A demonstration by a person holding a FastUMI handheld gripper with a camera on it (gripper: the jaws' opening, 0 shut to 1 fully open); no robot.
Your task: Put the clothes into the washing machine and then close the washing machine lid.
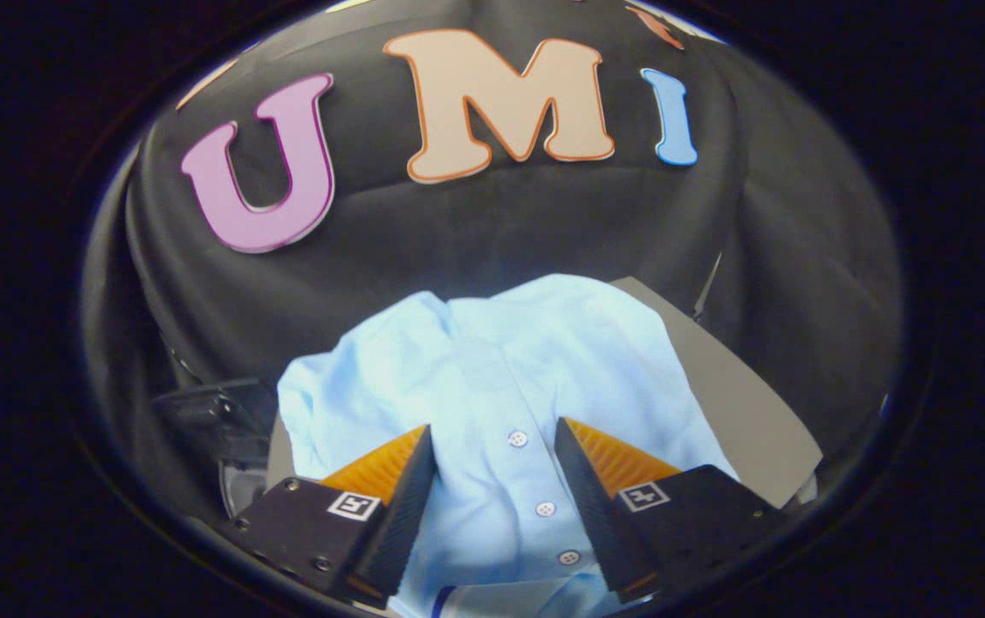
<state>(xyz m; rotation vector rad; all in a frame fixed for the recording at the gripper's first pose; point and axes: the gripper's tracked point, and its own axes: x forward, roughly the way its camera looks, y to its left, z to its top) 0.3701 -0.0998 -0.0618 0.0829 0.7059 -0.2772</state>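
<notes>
The tool [492,442] hovered over a light blue shirt [501,378], its two fingers [407,489] spread apart with a strip of the shirt's buttoned front showing in the gap between them. Neither finger pressed on the cloth as far as could be seen; whether the tips brushed the fabric could not be told.

The shirt lay crumpled and spread out, its placket running from between the fingers away toward the booth's wall. Three small white buttons [517,439] sat in a line down that placket, all of them between the fingers. A fold resembling a collar or shoulder rose at the shirt's far end, beyond the fingertips.

Under the shirt lay a flat grey panel [741,403], showing beyond the right finger, where its bare edge and corner stuck out past the cloth. The shirt covered most of it. Whether this panel was the washing machine's lid or some other surface could not be told.

Beyond the left finger, just beside the shirt's near left edge, sat a dark piece of equipment [218,416], too dim to make out.
</notes>
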